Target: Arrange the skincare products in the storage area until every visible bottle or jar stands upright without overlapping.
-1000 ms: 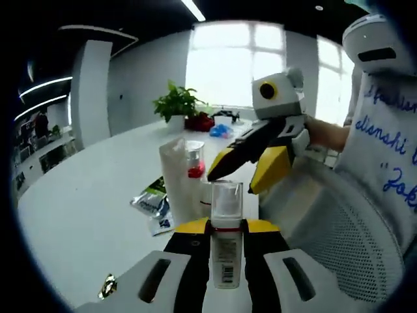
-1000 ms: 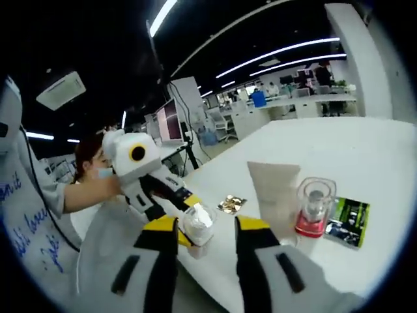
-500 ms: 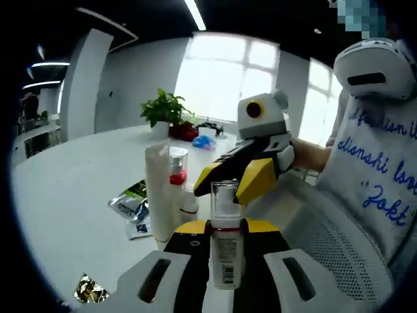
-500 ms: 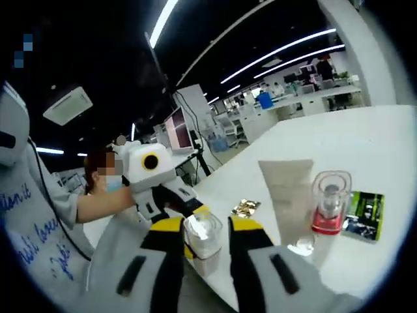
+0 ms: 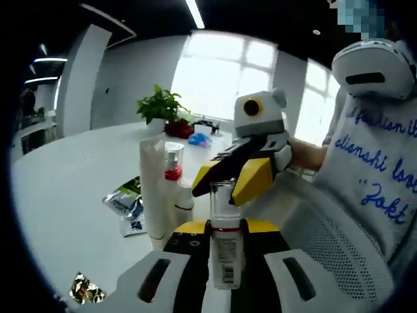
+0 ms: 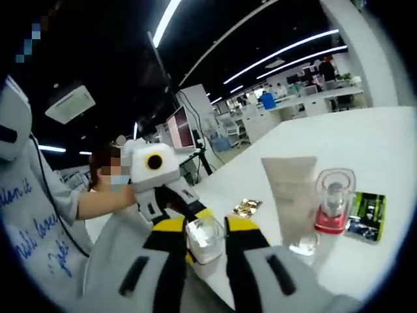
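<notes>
Table: white, long; its near edge is cut off behind the grippers.
Left gripper: jaws pinch a slim bottle upright above the table's near edge; label too blurred to read.
Right gripper: jaws pinch the bottle's clear cap.
Tube: stands upright on the table, partly hiding the red-based bottle behind it.
Sachet: green, flat beside them.
</notes>
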A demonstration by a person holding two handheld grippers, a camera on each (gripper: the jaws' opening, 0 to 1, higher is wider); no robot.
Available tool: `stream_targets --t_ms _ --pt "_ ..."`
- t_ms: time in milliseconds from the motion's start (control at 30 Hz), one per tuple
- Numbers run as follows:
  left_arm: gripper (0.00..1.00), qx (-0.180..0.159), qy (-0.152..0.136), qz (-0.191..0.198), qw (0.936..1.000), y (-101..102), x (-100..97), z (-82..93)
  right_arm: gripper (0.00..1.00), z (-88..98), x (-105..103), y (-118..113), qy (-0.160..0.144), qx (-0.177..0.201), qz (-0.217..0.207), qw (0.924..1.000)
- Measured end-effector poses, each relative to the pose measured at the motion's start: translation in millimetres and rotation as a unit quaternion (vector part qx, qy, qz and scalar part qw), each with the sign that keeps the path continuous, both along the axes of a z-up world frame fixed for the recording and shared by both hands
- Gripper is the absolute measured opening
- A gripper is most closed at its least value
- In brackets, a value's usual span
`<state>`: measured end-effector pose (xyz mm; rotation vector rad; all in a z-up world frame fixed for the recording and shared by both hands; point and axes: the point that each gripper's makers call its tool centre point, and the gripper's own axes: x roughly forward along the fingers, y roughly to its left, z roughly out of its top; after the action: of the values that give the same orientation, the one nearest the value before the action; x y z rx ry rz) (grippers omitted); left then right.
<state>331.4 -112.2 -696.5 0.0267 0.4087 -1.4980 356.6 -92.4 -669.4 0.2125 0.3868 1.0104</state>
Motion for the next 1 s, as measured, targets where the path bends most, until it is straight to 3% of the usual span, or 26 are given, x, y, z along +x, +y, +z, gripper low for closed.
stream_targets --t_ms 167,333,533,600,733,767,833,933,1000 --pt "0.17 0.049 -0.043 0.032 0.9974 -1.1 6.1 -8.8 0.21 -6.9 5.2 -0.8 0.004 -0.017 -0.018 0.9997" --pt "0.19 0.113 -0.105 0.072 0.9854 -2.9 12.2 -15.8 0.21 -10.5 10.0 -0.2 0.004 -0.027 -0.037 0.9989" --pt "0.20 0.197 -0.187 0.115 0.9556 0.2 20.7 -22.1 0.21 -15.6 10.8 0.9 0.002 -0.040 -0.047 0.9981" --pt "0.20 0.211 -0.203 0.128 0.9476 1.0 22.8 -22.1 0.21 -15.1 12.5 -0.1 -0.001 -0.039 -0.056 0.9977" --pt "0.20 0.228 -0.250 0.170 0.9254 3.3 32.3 -17.3 0.20 -11.3 17.3 -3.1 -0.002 -0.026 -0.075 0.9969" --pt "0.20 0.238 -0.272 0.175 0.9157 4.1 34.7 -16.3 0.20 -10.6 18.6 -4.6 0.001 -0.021 -0.079 0.9967" --pt "0.21 0.248 -0.291 0.176 0.9070 4.8 36.3 -16.8 0.20 -9.3 20.2 -6.2 0.009 -0.006 -0.086 0.9962" --pt "0.21 0.270 -0.322 0.184 0.8883 9.6 42.4 -19.5 0.20 -8.2 21.2 -7.8 0.016 0.010 -0.093 0.9955" --pt "0.21 0.275 -0.322 0.189 0.8860 10.9 43.8 -21.0 0.20 -6.6 21.8 -8.7 0.024 0.025 -0.100 0.9944"
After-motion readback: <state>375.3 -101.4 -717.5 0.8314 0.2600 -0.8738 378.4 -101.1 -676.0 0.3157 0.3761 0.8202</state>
